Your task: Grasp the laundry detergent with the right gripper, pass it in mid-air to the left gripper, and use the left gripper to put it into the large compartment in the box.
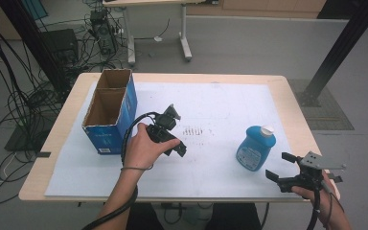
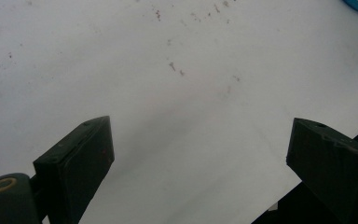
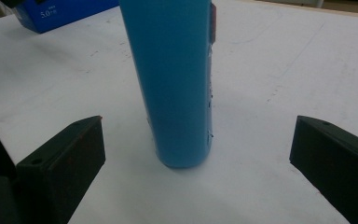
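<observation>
Right claw point(image 3: 198, 154) gapes wide before the blue bottle point(image 3: 175, 79), whose top is cut off.

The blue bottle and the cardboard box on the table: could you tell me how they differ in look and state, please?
The blue bottle is a rounded plastic container closed by a white cap; the cardboard box is angular, open-topped, with bare brown insides. The bottle stands just ahead of the open right gripper; the box stands at the table's left, beside the left gripper. Both stand upright on the white sheet and are blue outside.
</observation>
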`<state>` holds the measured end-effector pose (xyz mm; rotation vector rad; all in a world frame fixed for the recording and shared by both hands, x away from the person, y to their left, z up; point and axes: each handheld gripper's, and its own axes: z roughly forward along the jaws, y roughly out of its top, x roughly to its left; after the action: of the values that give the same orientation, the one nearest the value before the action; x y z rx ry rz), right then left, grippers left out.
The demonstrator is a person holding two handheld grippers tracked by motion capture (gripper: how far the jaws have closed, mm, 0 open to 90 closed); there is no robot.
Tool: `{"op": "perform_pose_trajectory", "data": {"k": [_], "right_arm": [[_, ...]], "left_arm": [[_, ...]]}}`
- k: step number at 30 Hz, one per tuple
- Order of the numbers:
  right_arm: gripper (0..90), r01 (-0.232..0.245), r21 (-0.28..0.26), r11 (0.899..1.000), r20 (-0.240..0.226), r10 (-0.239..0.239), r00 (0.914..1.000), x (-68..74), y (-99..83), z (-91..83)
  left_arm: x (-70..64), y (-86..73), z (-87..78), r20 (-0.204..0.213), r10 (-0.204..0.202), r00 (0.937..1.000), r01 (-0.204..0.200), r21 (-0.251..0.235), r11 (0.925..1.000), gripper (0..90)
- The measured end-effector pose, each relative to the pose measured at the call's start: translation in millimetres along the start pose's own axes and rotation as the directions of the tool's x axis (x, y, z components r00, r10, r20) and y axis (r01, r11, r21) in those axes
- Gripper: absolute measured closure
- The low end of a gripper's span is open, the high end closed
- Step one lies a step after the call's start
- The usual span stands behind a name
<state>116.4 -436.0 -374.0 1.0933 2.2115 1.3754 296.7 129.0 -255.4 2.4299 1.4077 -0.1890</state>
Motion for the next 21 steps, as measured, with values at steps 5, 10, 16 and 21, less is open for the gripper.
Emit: {"op": "perform_pose_trajectory", "data": {"k": [5,10,16,21], "right_arm": [[3.2,-0.006,-0.005,1.0,-0.003,0.006,1.0,0.3,-2.2,2.7],[3.2,-0.004,-0.01,1.0,-0.005,0.004,1.0,0.5,-3.4,6.3],[3.2,-0.012,-0.013,1.0,-0.012,0.012,0.9999,-0.3,-4.6,10.3],[3.2,-0.017,-0.018,1.0,-0.013,0.017,0.9998,-0.9,-6.4,14.3]], "left_arm": [[0.2,-2.2,2.6,0.004,-0.003,1.0,0.003,0.002,1.0,7.9],[0.9,-2.9,3.8,0.004,-0.007,1.0,0.007,0.003,1.0,7.8],[0.1,-2.9,0.7,-0.003,-0.011,0.9999,0.011,-0.001,0.9999,7.8],[-0.9,-2.6,1.3,-0.006,-0.005,1.0,0.005,0.0,1.0,7.8]]}}
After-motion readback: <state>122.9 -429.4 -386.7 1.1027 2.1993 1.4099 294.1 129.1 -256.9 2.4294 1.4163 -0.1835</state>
